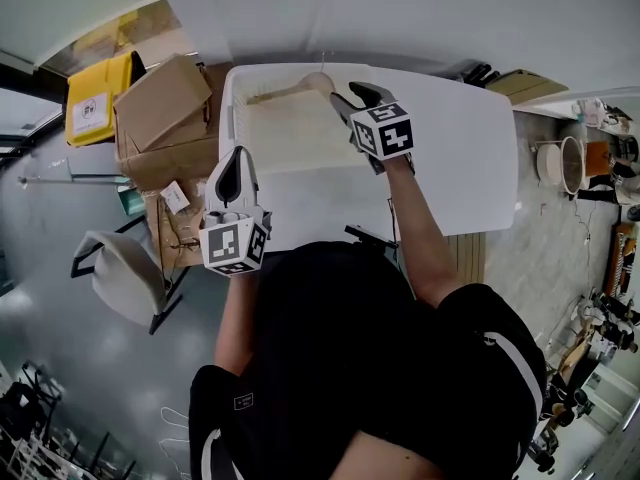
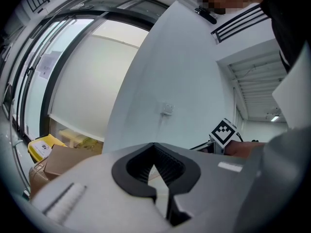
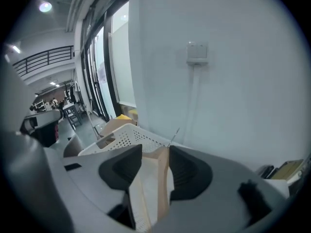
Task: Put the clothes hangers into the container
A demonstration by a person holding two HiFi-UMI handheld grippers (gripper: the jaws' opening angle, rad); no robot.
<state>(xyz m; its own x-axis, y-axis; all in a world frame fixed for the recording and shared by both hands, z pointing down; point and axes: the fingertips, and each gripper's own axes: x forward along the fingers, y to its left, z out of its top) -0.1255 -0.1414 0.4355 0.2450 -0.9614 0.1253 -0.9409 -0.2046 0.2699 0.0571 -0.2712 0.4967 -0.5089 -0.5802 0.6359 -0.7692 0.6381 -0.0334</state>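
Note:
A white perforated container (image 1: 232, 108) stands on the left part of a white table (image 1: 460, 158), against the wall. Wooden hangers (image 1: 290, 128) lie inside it, one with its wire hook towards the wall. My right gripper (image 1: 352, 96) hovers over the container's far right corner, open. In the right gripper view a wooden hanger (image 3: 163, 178) shows through the gap of the right gripper (image 3: 155, 154), lying in the container (image 3: 124, 135) below, with no pad pressing on it. My left gripper (image 1: 237, 158) hangs before the container's near left corner; in its own view the left gripper (image 2: 155, 149) is shut, holding nothing.
Cardboard boxes (image 1: 165, 108) and a yellow box (image 1: 100, 98) are stacked left of the table. A grey chair (image 1: 125, 273) stands on the floor at the near left. A white wall with a socket (image 3: 197, 52) rises right behind the container.

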